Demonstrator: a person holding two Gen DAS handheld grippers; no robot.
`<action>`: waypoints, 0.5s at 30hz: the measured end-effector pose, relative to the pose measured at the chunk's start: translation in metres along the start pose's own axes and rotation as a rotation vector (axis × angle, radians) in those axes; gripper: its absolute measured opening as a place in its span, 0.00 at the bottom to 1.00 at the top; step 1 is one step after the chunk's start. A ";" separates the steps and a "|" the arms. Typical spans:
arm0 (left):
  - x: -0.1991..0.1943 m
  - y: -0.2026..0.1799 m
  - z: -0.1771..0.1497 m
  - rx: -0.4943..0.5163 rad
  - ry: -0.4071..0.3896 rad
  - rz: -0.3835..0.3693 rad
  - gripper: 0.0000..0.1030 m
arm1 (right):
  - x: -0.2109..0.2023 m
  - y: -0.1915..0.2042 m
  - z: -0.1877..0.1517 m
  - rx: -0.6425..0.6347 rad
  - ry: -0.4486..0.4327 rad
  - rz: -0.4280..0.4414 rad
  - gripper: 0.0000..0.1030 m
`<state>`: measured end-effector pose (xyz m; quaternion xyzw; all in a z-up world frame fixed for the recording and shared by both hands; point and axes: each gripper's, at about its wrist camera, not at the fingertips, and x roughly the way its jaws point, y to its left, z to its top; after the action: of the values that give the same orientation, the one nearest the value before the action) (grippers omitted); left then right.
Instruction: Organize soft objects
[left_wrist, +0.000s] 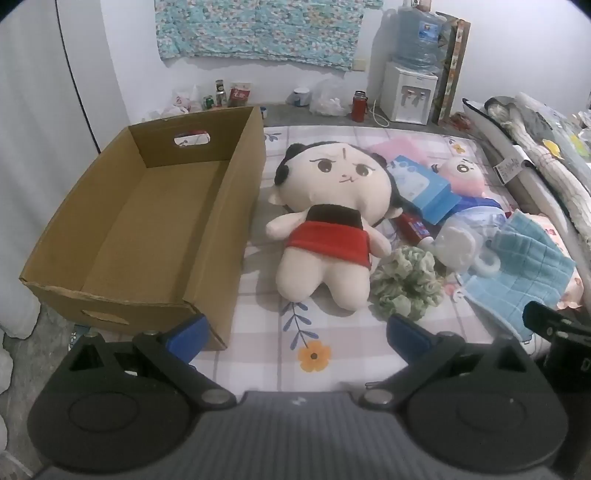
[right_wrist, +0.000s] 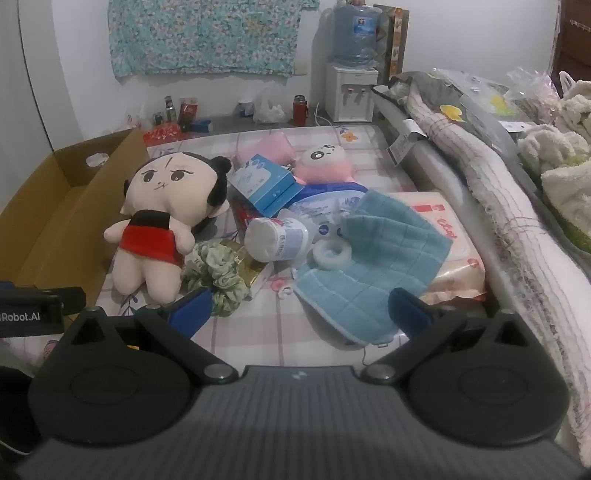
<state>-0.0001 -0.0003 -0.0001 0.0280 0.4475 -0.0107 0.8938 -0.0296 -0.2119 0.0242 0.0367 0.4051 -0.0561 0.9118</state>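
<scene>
A cream plush doll (left_wrist: 328, 225) (right_wrist: 162, 218) in a red dress lies face up on the checked bedsheet, beside an open cardboard box (left_wrist: 147, 229) (right_wrist: 55, 206) on its left. A green scrunchie (left_wrist: 406, 282) (right_wrist: 214, 273) lies at the doll's feet. To the right are a blue towel (left_wrist: 517, 273) (right_wrist: 373, 258) and a pink plush (left_wrist: 461, 173) (right_wrist: 325, 162). My left gripper (left_wrist: 295, 332) stands open above the sheet, just short of the doll's legs, with nothing between its fingers. My right gripper (right_wrist: 301, 308) is open over the near edge of the blue towel.
A blue tissue box (left_wrist: 421, 192) (right_wrist: 266, 184), a red tube (left_wrist: 415, 227), a white roll (right_wrist: 277, 240), a tape ring (right_wrist: 332, 254) and a wipes pack (right_wrist: 458, 254) lie among the soft things. Folded bedding (right_wrist: 480, 166) lines the right side. A water dispenser (left_wrist: 410, 85) stands at the wall.
</scene>
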 end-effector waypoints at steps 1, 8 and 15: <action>0.000 0.000 0.000 0.000 0.001 0.000 1.00 | 0.000 0.000 0.000 -0.001 -0.004 0.001 0.99; -0.001 0.001 -0.001 0.005 0.009 -0.011 1.00 | 0.001 -0.001 0.000 -0.001 0.001 -0.008 0.99; 0.004 -0.005 0.001 0.012 0.016 -0.026 1.00 | 0.003 -0.005 0.002 0.002 0.005 -0.017 0.99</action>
<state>0.0023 -0.0057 -0.0029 0.0277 0.4549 -0.0250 0.8897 -0.0262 -0.2169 0.0233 0.0346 0.4078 -0.0640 0.9102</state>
